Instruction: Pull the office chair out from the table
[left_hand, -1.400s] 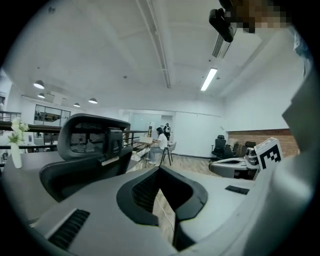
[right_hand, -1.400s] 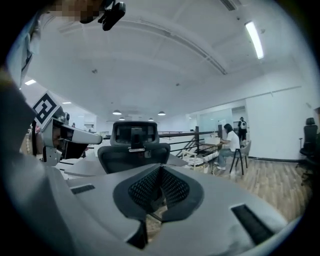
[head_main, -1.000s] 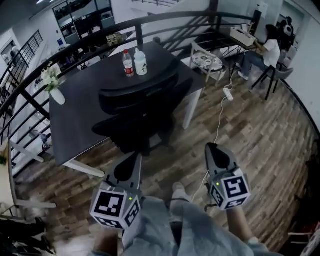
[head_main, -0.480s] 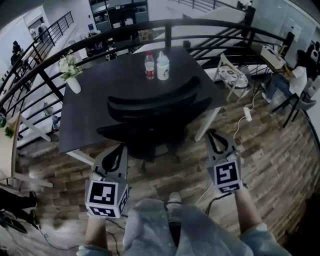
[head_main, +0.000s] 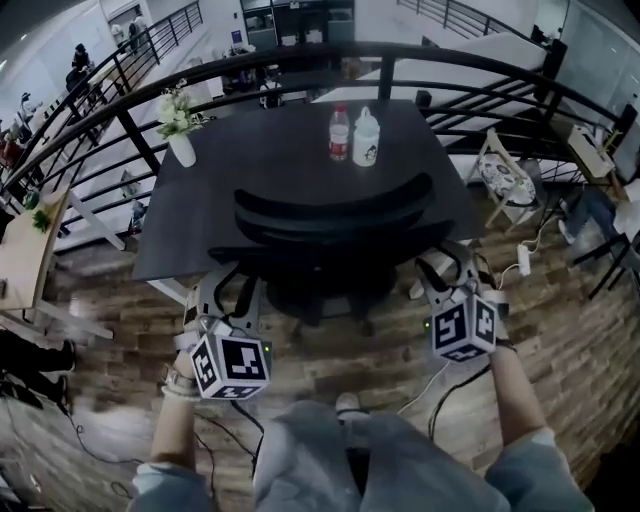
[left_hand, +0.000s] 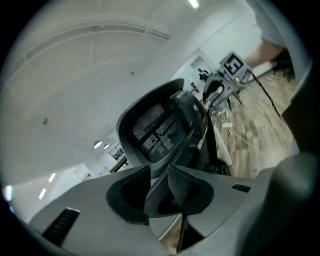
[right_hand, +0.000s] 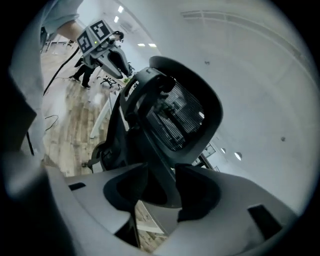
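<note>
Head view: office chair (head_main: 335, 215) back faces me, width running left-right. My left gripper (head_main: 228, 282) and right gripper (head_main: 447, 266) just opened, loosely straddling armrests (right_hand: 159, 182).

My left tool (head_main: 228, 282) sits at 8 o'clock, my right tool (head_main: 455, 268) at 4, forearms reaching forward. Both jaws have just opened, with a part of the office chair (head_main: 335, 212) between each pair.

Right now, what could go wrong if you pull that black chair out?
If the black mesh-backed office chair bumps the dark rectangular table, the red-labelled clear bottle, the white bottle or the white flower vase might tip. Rolling back, it might snag the cable of the white power strip on the wooden floor.
</note>
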